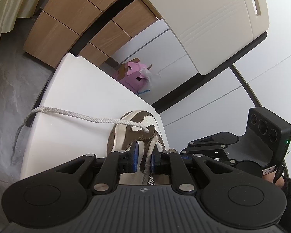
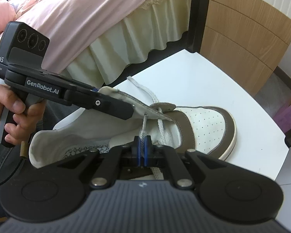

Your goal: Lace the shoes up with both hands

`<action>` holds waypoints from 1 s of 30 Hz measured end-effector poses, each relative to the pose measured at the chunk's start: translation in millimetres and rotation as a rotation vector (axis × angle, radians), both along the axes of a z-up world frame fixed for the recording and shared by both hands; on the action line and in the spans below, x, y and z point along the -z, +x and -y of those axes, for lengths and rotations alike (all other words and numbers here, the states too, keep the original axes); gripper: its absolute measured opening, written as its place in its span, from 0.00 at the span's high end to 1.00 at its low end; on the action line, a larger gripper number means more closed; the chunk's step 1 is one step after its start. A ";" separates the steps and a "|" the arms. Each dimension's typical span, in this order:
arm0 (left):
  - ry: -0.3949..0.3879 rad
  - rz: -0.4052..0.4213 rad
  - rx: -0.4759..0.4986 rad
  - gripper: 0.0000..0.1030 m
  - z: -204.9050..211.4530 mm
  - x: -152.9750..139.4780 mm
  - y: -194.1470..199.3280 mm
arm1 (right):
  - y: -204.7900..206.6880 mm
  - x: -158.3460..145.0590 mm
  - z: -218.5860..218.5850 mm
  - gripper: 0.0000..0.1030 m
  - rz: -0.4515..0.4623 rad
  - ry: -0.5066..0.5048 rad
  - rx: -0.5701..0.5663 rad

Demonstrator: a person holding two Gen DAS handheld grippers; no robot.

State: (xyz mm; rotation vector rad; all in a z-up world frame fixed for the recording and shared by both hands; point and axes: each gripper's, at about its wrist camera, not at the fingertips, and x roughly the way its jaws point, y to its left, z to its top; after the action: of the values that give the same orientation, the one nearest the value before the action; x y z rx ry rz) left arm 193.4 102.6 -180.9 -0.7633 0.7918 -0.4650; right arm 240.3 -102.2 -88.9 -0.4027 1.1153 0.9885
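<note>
Shoe: the white perforated-leather sneaker with brown suede overlays [image 2: 203,124] lies on the white table [image 2: 258,155], toe pointing away from me, its collar and tongue toward me.
Lace: the off-white braided cord shoelace [image 1: 83,117] runs out of an eyelet across the table and droops over the table's left edge; another stretch comes toward me.
Left claw: my left claw [image 1: 144,160] stands slightly parted, the lace between its blue pads; whether they bite it or only flank it I cannot tell from here.
Right claw: my right claw [image 2: 142,148] is clenched on a short run of the lace near its thin tip, just below the eyelet flap.
Handling: I judge the lace soft, limp and light, likely to slide through pads; the stiffer tip is the place to grip for threading. The shoe looks light enough to drag, so the eyelet flap wants steadying.
Left view only: the long free end hanging off the table.
Right view only: my left claw seen side-on, pressed against the tongue and flap, and the eyelet with the tip at it.
</note>
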 end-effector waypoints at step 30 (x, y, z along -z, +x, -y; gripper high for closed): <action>0.431 0.229 0.130 0.86 35.7 -30.8 -17.1 | 6.9 -12.4 16.4 0.97 -0.041 0.162 0.161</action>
State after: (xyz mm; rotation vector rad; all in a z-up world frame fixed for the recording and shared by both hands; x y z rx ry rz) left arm 176.3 66.9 -150.1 -0.2534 0.6962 -0.4676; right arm 247.2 -118.5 -76.5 -0.1601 1.0780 0.9395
